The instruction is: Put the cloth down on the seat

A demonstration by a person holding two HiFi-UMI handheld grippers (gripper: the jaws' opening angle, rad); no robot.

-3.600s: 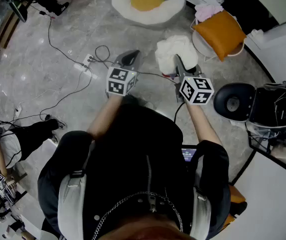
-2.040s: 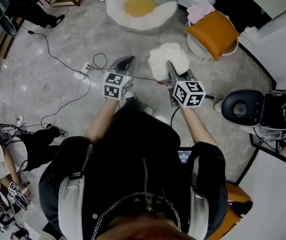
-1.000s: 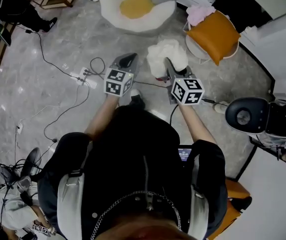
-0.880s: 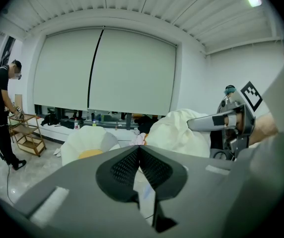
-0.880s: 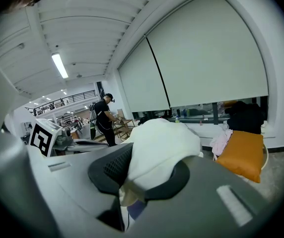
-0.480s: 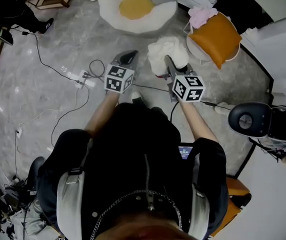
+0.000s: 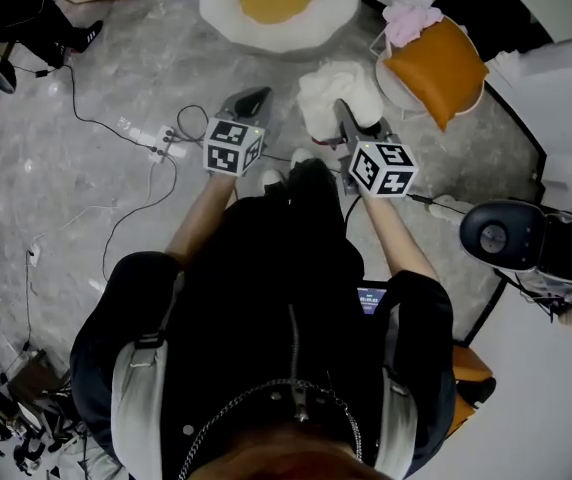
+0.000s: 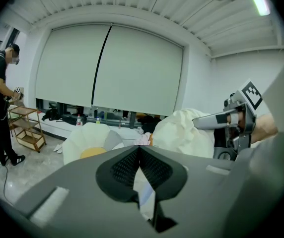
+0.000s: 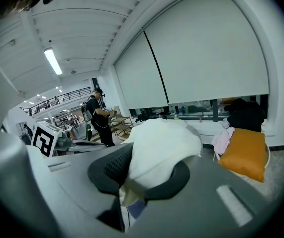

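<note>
My right gripper [image 7: 343, 113] is shut on a bunched white cloth [image 7: 336, 90], which it holds in the air above the grey floor. In the right gripper view the cloth [image 9: 158, 145] bulges up out of the clamped jaws of the right gripper [image 9: 149, 172]. Beside it, my left gripper [image 7: 249, 101] is shut with nothing in it; the left gripper [image 8: 139, 152] has its pads meeting. A white egg-shaped seat [image 7: 278, 6] with a yellow centre lies ahead. To the front right, a round chair carries an orange cushion [image 7: 436, 58].
A pink cloth [image 7: 412, 18] lies behind the orange cushion. A power strip with cables [image 7: 156, 136] trails over the floor at left. A black round stool [image 7: 501, 233] stands at right. A person [image 8: 0, 108] stands by a wooden shelf far left.
I have walked forward over the floor, with the cloth held in the right gripper throughout. The black stool has dropped back on the right. Both grippers keep the same pose.
</note>
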